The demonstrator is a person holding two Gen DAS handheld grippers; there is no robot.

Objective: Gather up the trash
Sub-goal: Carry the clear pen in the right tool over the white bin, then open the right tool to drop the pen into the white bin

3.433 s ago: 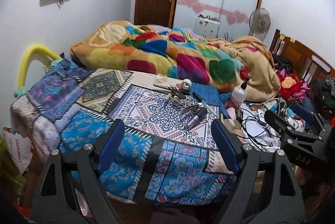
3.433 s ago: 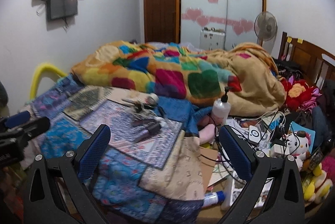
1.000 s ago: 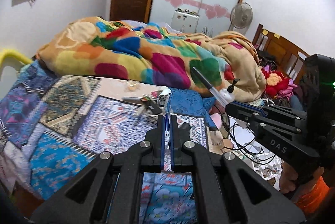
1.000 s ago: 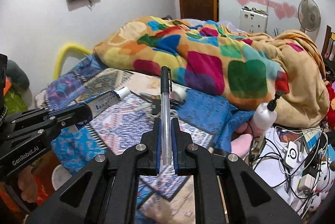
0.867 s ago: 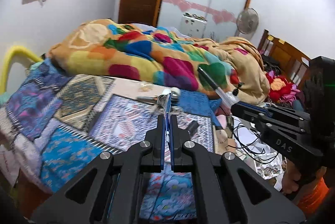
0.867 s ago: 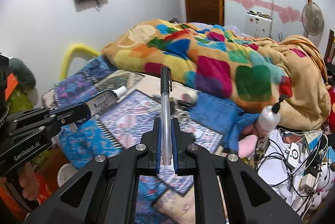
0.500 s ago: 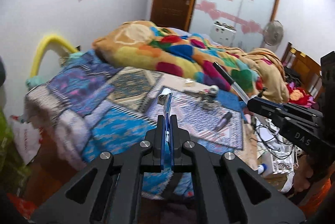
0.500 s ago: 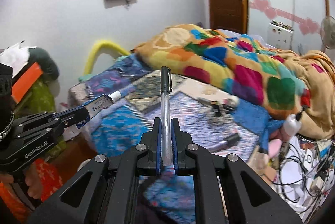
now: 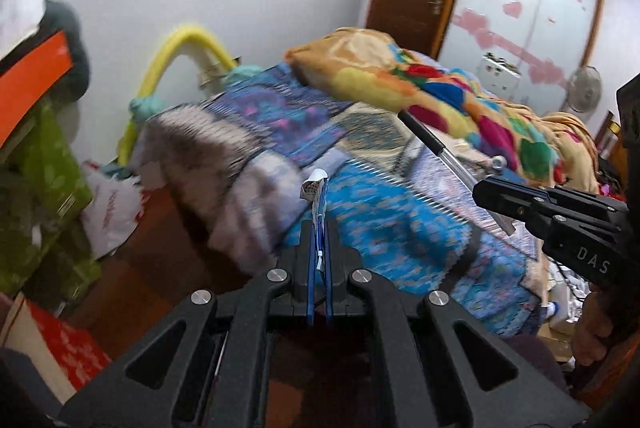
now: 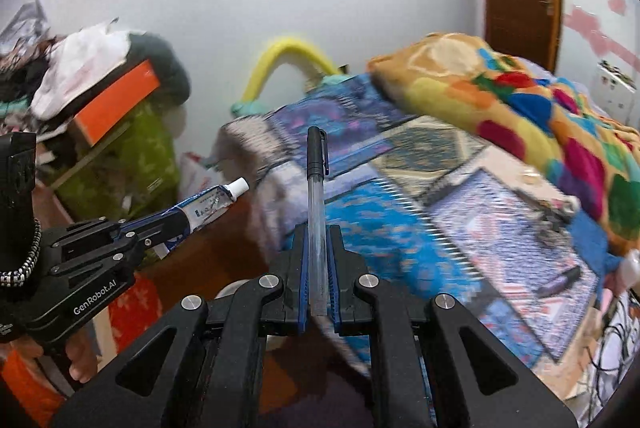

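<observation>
So my left tongs [image 9: 319, 260] grip the toothpaste tube [image 10: 208, 205] and my right tongs [image 10: 319, 268] clamp the pen [image 10: 316, 187]; both picked, neither binned, and blur perhaps hides the bin.

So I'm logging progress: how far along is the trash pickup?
Done: two pieces are off the bed. In hand: the left claw is shut on a tube, the right claw on a pen, both held beyond the bed's corner. Left: neither is dropped yet, no bin shows in either view, and small items still lie on the bed.
</observation>
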